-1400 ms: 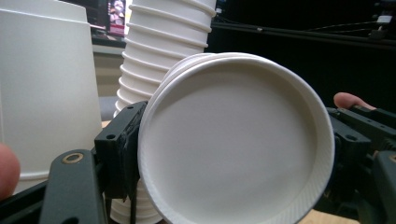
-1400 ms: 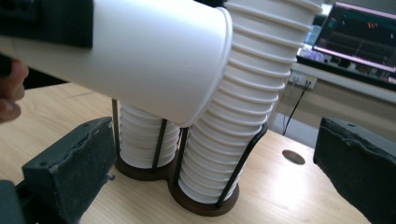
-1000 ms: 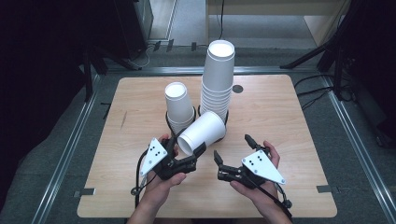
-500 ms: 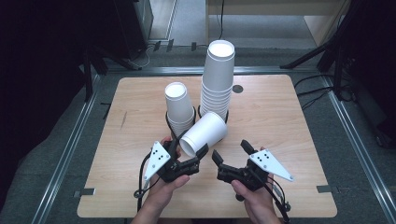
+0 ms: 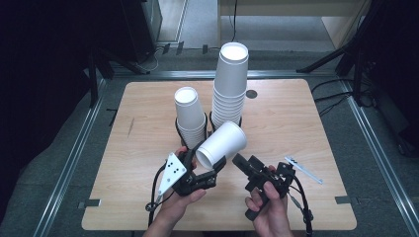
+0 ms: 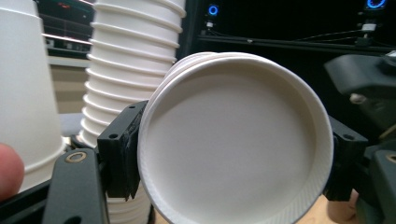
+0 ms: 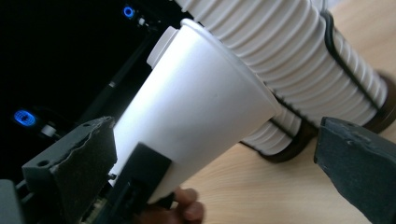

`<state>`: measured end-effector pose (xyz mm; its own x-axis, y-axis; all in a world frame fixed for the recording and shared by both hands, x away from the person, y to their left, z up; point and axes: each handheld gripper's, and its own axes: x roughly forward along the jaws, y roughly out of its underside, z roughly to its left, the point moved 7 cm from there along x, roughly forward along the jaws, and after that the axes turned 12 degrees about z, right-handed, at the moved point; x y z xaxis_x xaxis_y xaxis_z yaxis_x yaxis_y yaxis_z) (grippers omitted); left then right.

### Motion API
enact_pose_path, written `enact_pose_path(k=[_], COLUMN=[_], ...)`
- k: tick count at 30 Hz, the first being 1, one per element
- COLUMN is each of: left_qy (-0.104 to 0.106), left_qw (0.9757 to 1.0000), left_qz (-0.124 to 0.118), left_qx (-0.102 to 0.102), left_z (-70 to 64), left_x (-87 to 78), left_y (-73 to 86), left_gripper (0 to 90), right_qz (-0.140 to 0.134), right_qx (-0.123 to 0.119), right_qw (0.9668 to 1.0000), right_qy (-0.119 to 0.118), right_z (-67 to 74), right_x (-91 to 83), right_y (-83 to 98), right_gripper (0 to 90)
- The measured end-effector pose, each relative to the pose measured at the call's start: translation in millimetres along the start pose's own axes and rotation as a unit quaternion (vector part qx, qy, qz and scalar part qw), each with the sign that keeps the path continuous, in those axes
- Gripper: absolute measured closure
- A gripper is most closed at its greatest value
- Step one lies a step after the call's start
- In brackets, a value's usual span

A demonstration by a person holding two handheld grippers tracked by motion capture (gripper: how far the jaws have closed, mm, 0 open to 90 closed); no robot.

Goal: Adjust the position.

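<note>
My left gripper (image 5: 205, 160) is shut on a white paper cup (image 5: 221, 144), held tilted above the table's front middle. In the left gripper view the cup's round end (image 6: 224, 116) faces the camera with a black jaw pressed on each side, and layered edges show at its upper left. My right gripper (image 5: 247, 165) sits just right of the cup and points at it. In the right gripper view its jaws stand wide apart, open, with the cup's side (image 7: 201, 102) between them and untouched. Behind stand a short stack (image 5: 189, 113) and a tall stack (image 5: 231, 84) of upturned white cups.
Both stacks sit in black ring holders (image 5: 179, 129) on the wooden table (image 5: 296, 118). A small dark disc (image 5: 251, 93) lies right of the tall stack. Metal rails (image 5: 74, 153) run along the table's sides, and dark stands rise beyond them.
My right hand has rolled, so its grey plate now shows edge-on, and its jaws have come closer to the cup. The left gripper and cup have barely moved.
</note>
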<state>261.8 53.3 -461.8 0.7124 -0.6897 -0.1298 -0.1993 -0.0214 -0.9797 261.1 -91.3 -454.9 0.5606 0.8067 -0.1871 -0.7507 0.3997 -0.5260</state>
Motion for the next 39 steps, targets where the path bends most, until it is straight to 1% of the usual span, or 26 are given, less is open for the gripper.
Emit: enact_pose_path(k=[1,2,3,4,6,7,8,9,10,11,12,13,16,17,19,21,22,23,26,30,31,33,35,36,37,39], left_qy=[0.002,0.002,0.004,0.004,0.008,0.008,0.008,0.011,0.011,0.013,0.013,0.014,0.015,0.014,0.013,0.012,0.011,0.007,0.005,0.002,0.003,0.001,0.000,0.000,-0.001,-0.003], left_qw=[1.0000,1.0000,1.0000,1.0000,0.9999,0.9999,0.9999,0.9999,0.9999,0.9998,0.9998,0.9997,0.9997,0.9997,0.9997,0.9997,0.9997,0.9998,0.9998,0.9997,0.9997,0.9995,0.9994,0.9994,0.9993,0.9991], left_qz=[0.001,0.001,0.002,0.002,0.007,0.007,0.007,0.009,0.009,0.011,0.011,0.011,0.011,0.012,0.011,0.010,0.010,0.008,0.008,0.009,0.011,0.012,0.012,0.012,0.010,0.012], left_qx=[0.005,0.005,0.005,0.005,0.005,0.007,0.007,0.009,0.009,0.013,0.013,0.015,0.017,0.018,0.018,0.019,0.019,0.018,0.019,0.021,0.023,0.028,0.033,0.033,0.036,0.042], left_z=[-4.0,-4.0,-7.4,-7.4,-13.0,-14.7,-14.7,-18.7,-18.7,-22.2,-22.2,-25.2,-26.7,-27.3,-27.4,-27.1,-26.7,-25.4,-23.2,-22.9,-23.8,-25.2,-26.8,-26.8,-28.4,-29.6], left_x=[1.7,1.7,3.6,3.6,6.9,8.1,8.1,9.9,9.9,11.4,11.4,12.3,12.8,13.1,13.1,13.0,12.8,11.8,10.7,10.9,11.4,12.0,12.3,12.3,12.6,12.9], left_y=[1.6,1.6,3.6,3.6,7.5,8.6,8.6,10.7,10.7,12.3,12.3,13.1,13.5,14.1,14.1,13.9,13.7,13.0,12.5,12.7,13.6,14.3,14.8,14.8,14.5,15.1], left_gripper=[24.6,24.6,24.6,24.6,24.6,24.6,24.6,24.6,24.6,24.6,24.6,24.5,24.6,24.5,24.5,24.6,24.5,24.5,24.5,24.5,24.5,24.5,24.5,24.5,24.5,24.5], right_qz=[0.006,0.006,0.010,0.010,0.008,0.008,0.008,0.009,0.009,0.006,0.006,0.002,0.003,0.003,0.004,0.002,-0.001,0.002,0.007,0.009,0.018,0.019,0.023,0.023,0.025,0.024], right_qx=[0.044,0.044,0.076,0.076,0.103,0.112,0.112,0.128,0.128,0.142,0.142,0.150,0.158,0.165,0.163,0.167,0.164,0.171,0.173,0.172,0.177,0.178,0.192,0.192,0.205,0.202], right_qw=[0.9987,0.9987,0.9963,0.9963,0.9931,0.9920,0.9920,0.9899,0.9899,0.9878,0.9878,0.9873,0.9859,0.9845,0.9850,0.9843,0.9849,0.9834,0.9823,0.9821,0.9803,0.9803,0.9767,0.9767,0.9734,0.9739], right_qy=[-0.026,-0.026,-0.038,-0.038,-0.055,-0.058,-0.058,-0.061,-0.061,-0.063,-0.063,-0.051,-0.055,-0.058,-0.056,-0.056,-0.054,-0.061,-0.071,-0.078,-0.086,-0.083,-0.093,-0.093,-0.100,-0.101], right_z=[-3.5,-3.5,-6.4,-6.4,-6.8,-7.1,-7.1,-7.7,-7.7,-9.7,-9.7,-14.7,-16.7,-17.1,-17.8,-18.8,-20.2,-19.3,-20.1,-20.8,-21.0,-22.1,-22.1,-22.1,-22.6,-23.7], right_x=[-1.0,-1.0,-2.2,-2.2,-3.8,-4.2,-4.2,-4.5,-4.5,-3.9,-3.9,-3.3,-2.5,-0.8,0.8,1.8,2.7,3.1,4.5,5.9,6.7,7.0,6.8,6.8,5.7,6.5], right_y=[-1.3,-1.3,-1.9,-1.9,-3.1,-3.4,-3.4,-3.7,-3.7,-4.0,-4.0,-4.1,-3.9,-3.4,-2.6,-2.5,-2.6,-2.7,-3.0,-2.5,-1.3,-1.0,-1.7,-1.7,-2.6,-2.7], right_gripper=[0.0,0.0,0.0,0.0,0.0,0.0,0.0,0.0,0.0,0.4,0.4,1.6,1.8,1.9,2.6,6.1,7.3,8.0,9.5,9.7,9.1,8.2,6.6,6.6,6.6,6.7])
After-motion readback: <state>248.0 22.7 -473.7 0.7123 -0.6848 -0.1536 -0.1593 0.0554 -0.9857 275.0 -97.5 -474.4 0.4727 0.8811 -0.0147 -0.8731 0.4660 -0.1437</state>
